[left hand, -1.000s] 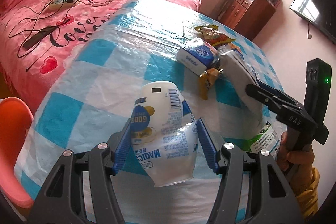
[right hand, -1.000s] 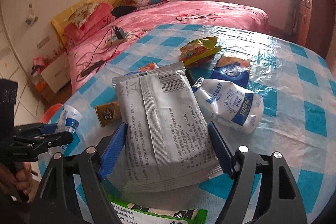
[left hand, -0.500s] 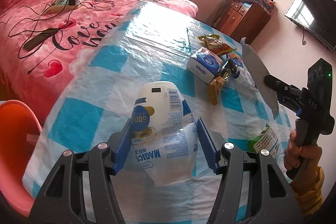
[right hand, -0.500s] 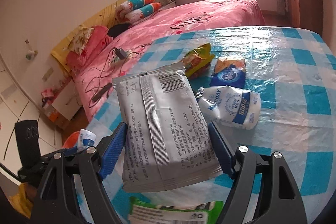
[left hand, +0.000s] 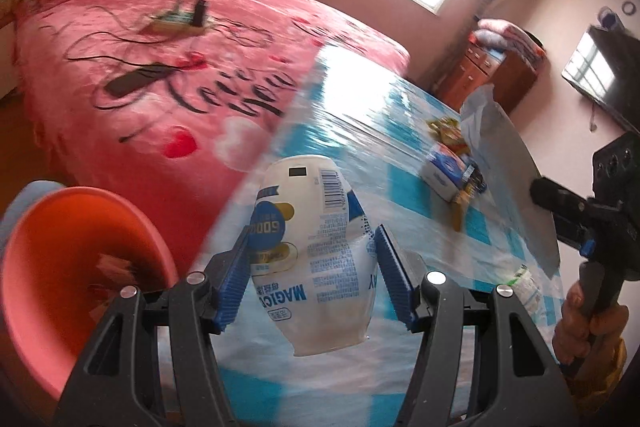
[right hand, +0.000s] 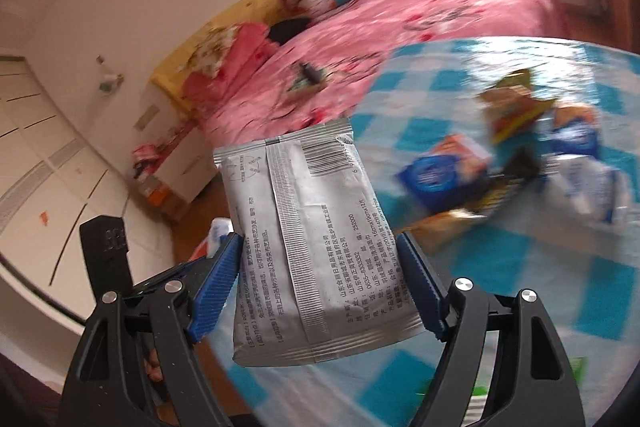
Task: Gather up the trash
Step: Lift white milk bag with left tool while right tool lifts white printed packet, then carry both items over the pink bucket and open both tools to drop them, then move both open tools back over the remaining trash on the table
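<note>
My left gripper (left hand: 312,277) is closed on a white milk pouch (left hand: 310,251), the blue pads pressing its two sides, and I hold it in the air over the near left edge of the table (left hand: 360,131). My right gripper (right hand: 320,289) is closed the same way on a flat grey packet (right hand: 308,247), pinched near its lower end so most of it stands up free above the pads.

The orange bin (left hand: 68,267) sits low at the near left, off the table edge and beside the pink bed (left hand: 160,67). More wrappers (right hand: 500,163) lie in a loose heap on the far right of the table.

I see a few risks. The pouch is soft and bulges between my pads, so a quick swing could let it slide out short of the bin, onto the floor or the bed. The grey packet is thin and held only by its edges; it may twist or flap loose. Both grippers seem headed for the same bin, so they could knock together at its rim (left hand: 24,227). Letting go too high could also send the light packet drifting past the opening.
</note>
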Demonstrator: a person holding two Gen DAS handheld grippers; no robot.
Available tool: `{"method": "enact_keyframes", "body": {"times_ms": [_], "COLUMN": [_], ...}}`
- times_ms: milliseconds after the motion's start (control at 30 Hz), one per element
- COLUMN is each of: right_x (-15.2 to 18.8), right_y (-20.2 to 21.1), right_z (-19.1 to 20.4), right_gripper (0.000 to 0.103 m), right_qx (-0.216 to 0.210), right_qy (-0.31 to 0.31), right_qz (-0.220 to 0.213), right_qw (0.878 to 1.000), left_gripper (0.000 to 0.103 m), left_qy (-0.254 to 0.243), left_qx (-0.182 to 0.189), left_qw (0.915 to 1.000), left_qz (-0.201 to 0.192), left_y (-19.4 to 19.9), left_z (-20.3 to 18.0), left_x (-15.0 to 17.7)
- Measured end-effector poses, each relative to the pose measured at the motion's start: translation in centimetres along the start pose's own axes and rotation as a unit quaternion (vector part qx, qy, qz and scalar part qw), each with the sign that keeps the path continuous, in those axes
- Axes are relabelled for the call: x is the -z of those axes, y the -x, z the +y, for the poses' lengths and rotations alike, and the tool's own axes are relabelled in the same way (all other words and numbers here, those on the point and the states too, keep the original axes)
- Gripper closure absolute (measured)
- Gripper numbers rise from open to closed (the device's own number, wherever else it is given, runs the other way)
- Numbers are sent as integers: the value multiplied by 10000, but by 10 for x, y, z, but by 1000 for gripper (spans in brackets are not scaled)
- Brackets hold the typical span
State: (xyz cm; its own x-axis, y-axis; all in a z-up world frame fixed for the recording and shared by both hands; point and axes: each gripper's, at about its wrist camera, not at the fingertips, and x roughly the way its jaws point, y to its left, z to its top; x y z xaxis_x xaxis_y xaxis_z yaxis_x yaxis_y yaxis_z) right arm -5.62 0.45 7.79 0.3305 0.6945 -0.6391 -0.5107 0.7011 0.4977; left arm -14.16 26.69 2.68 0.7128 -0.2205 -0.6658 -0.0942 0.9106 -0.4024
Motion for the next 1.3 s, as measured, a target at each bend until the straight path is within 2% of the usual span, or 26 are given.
{"method": "enact_keyframes", "body": {"times_ms": [133,300,433,567,600,667,733,833,967,1100,1300], "right_x": [-3,-4,2,8,8,14,19,25,22,23,25], "right_y": [-33,-84,-116,-150,-160,-179,-185,-176,-156,-126,-89], "right_z": [33,82,114,143,151,157,155,143,128,115,103], "right_gripper": [25,25,25,25,24,13,13,13,13,13,13], "right_qx": [-308,-702,-928,-1129,-1110,-1118,-1072,-1022,-859,-649,-321], "right_qy": [162,418,615,677,718,702,648,530,480,502,711], "right_qz": [349,814,1105,1335,1353,1500,1565,1501,1227,874,413], "right_qw": [9988,9933,9876,9823,9819,9798,9797,9819,9876,9928,9961], "left_gripper": [42,42,42,41,39,33,29,28,27,27,27], "left_qy": [299,755,1208,1591,1675,1881,2055,2156,2006,1931,1697], "left_qx": [-323,-836,-1215,-1378,-1416,-1629,-1869,-1961,-2109,-2075,-1920], "left_qw": [9988,9928,9842,9769,9752,9684,9605,9563,9562,9584,9661], "left_qz": [-210,-394,-455,-367,-311,-172,-131,-217,-305,-330,-330], "left_y": [18,35,43,43,41,38,40,48,55,54,53], "left_z": [39,91,137,168,175,191,205,216,214,203,177], "left_x": [-3,0,9,20,23,30,38,43,41,36,29]}}
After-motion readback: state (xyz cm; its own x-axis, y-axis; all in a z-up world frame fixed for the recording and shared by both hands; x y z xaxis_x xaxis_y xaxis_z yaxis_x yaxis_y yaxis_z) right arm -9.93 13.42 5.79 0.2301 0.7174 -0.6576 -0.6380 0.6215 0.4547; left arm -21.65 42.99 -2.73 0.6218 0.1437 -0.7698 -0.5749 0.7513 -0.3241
